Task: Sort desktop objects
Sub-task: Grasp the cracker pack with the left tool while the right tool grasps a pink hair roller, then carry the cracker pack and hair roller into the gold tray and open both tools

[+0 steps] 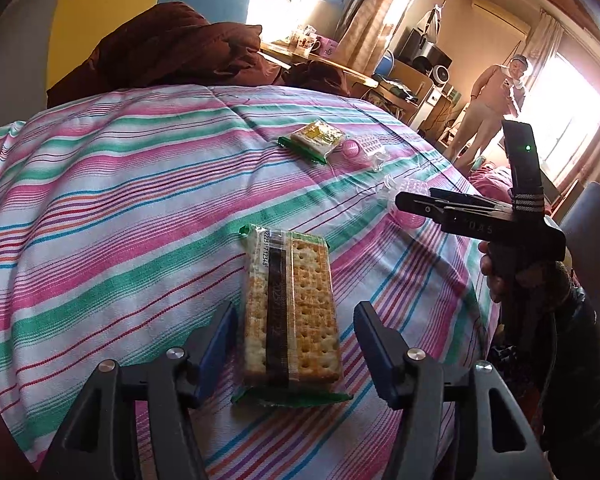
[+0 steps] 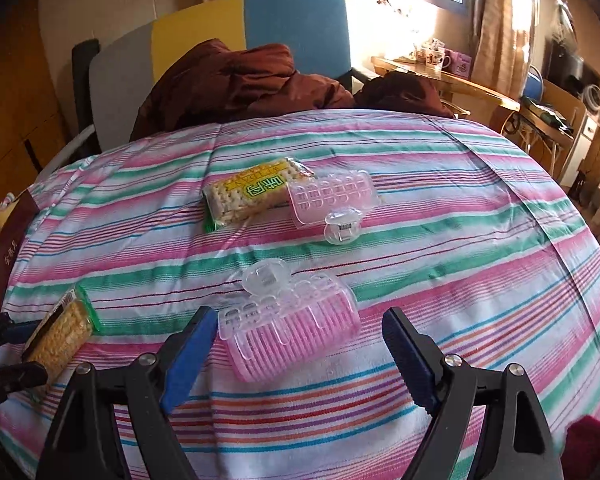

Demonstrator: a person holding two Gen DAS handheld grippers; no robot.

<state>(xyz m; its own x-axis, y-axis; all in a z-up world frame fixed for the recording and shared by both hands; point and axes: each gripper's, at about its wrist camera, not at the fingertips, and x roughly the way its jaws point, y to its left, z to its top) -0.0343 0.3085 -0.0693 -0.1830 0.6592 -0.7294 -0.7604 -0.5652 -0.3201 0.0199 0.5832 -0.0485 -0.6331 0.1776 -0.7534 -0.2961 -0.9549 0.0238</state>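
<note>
Near crackers (image 1: 290,312): a wrapped pack, flat on the striped cover (image 1: 120,208), seam side up, lying between the fingers of the left gripper (image 1: 296,344).
Left gripper: fingers apart, one on each long side of the pack; contact with the wrapper cannot be told.
Near clip (image 2: 290,330): a pink hair clip right of the near crackers, lying between the spread fingers of the right gripper (image 2: 300,354).
Right gripper: fingers apart, holding nothing.
Far crackers (image 2: 246,196): a second pack beyond the near crackers, label up.
Far clip (image 2: 332,200): touching the far crackers on their right, so like does not lie with like.
Risk, crackers: a hard squeeze could crack the biscuits; the slick wrapper could slip on lifting.
Risk, clip: its rounded, toothed shell could roll or pivot out of the pads, or snag the soft cover.
Risk, far pair: moving one could drag the other.
</note>
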